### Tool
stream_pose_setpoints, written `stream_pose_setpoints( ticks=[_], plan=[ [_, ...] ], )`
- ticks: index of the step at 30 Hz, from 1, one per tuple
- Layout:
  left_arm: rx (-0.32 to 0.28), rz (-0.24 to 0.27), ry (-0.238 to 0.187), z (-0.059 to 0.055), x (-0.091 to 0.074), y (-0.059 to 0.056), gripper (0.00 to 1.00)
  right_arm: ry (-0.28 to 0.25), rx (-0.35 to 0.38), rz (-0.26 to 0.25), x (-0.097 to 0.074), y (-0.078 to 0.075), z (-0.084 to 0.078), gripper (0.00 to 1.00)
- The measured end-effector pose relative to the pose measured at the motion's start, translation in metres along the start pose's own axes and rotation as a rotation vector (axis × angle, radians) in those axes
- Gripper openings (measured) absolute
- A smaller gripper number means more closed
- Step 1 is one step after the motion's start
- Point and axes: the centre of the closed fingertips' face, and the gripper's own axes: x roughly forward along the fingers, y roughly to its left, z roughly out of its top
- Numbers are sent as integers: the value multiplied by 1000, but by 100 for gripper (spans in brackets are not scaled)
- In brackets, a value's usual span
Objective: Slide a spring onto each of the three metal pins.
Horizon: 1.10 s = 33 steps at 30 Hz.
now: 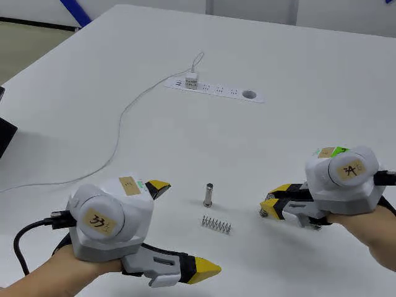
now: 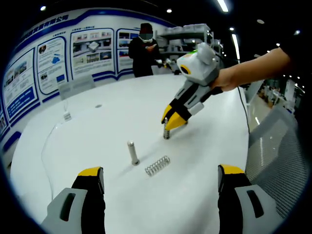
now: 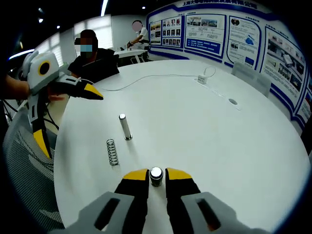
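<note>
A bare metal pin (image 1: 208,194) stands upright on the white table (image 1: 260,142), with a loose spring (image 1: 216,224) lying just in front of it. My left gripper (image 1: 182,228) is open wide at the near left, and the pin (image 2: 132,152) and spring (image 2: 157,165) lie ahead of its jaws. My right gripper (image 1: 271,201) is at the right, shut on a second short pin (image 3: 156,174) that stands on the table. That pin (image 2: 166,132) seems to have coils around it, though it is too small to be sure.
A white power strip (image 1: 213,90) with a plugged charger (image 1: 191,80) lies at the back, and its cable (image 1: 117,136) runs toward the left edge. Two people (image 3: 92,53) are beyond the table's far side. A dark object (image 1: 5,133) sits at the left edge.
</note>
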Motion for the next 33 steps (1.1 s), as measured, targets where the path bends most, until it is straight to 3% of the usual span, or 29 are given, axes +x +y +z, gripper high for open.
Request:
stream_pose_setpoints(
  ticks=[33],
  plan=[
    [15, -2, -14, 7, -2, -2, 99, 22, 6, -3, -13, 6, -5, 22]
  ],
)
